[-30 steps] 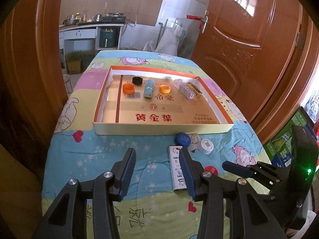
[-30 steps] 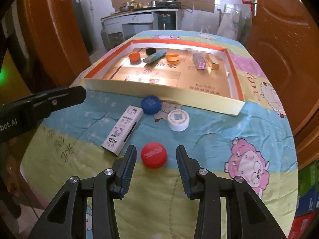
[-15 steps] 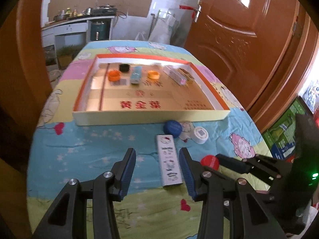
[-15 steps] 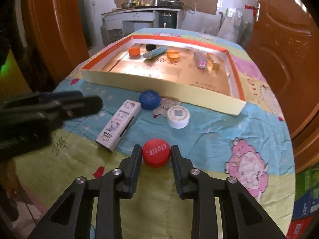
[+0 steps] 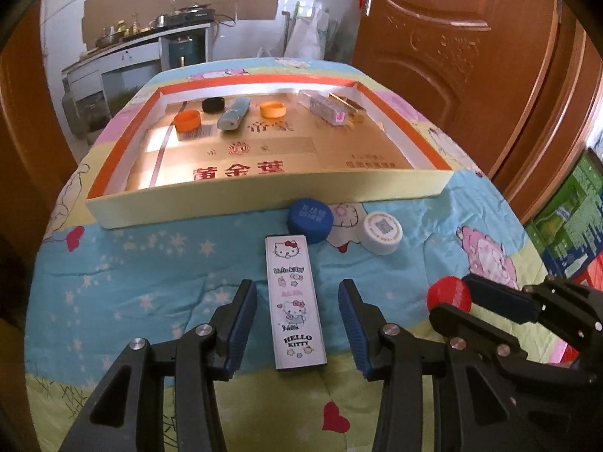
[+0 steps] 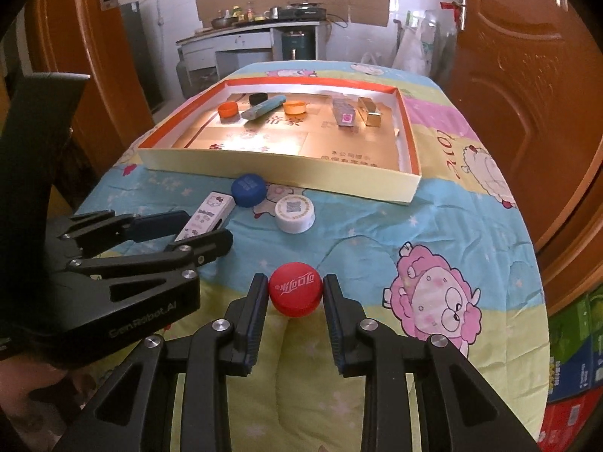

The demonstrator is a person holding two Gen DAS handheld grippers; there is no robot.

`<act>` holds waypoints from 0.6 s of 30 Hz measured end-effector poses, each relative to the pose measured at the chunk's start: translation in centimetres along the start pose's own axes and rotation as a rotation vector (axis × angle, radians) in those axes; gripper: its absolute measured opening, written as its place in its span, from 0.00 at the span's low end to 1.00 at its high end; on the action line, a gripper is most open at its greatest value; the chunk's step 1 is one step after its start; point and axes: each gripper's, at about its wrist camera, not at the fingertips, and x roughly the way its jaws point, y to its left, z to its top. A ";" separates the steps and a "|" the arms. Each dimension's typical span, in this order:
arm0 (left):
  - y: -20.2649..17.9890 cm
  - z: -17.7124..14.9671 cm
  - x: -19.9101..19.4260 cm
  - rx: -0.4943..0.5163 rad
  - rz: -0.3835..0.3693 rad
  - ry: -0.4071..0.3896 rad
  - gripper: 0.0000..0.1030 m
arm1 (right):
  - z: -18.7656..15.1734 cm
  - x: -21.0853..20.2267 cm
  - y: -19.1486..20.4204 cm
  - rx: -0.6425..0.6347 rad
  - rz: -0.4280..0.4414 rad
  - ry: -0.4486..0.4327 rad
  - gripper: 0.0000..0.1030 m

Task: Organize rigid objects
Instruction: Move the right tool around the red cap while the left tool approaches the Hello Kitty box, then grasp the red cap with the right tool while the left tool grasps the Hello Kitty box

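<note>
Now the right gripper (image 6: 295, 298) is clamping the red cap (image 6: 295, 289) it just closed on — while the left gripper (image 5: 297, 314), lowered, is closing around the Hello Kitty box (image 5: 295, 300), untouched, on the surface — tray-bound next.

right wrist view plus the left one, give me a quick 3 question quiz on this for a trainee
1. True or false: the right gripper has its pads against the red cap.
2. Which thing lies between the fingers of the left gripper?
A. the blue cap
B. the Hello Kitty box
C. the white cap
3. Fill in: inside the tray, the number of orange caps is ____.

Key
1. True: the pads sit on both sides of it.
2. B: the jaws are closing and do not touch it yet.
3. Two; the second orange cap sits further right.
</note>
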 end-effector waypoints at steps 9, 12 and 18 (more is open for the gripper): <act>1.1 -0.3 -0.8 -0.039 -0.013 -0.019 0.26 | -0.1 0.0 -0.2 0.012 0.012 -0.004 0.30; 1.1 -0.3 -1.0 -0.040 -0.015 -0.018 0.26 | -0.1 -0.2 -0.1 0.012 0.012 -0.008 0.30; 1.2 -0.2 -1.9 -0.045 -0.012 -0.034 0.26 | 0.0 -0.3 -0.1 0.011 0.011 -0.012 0.30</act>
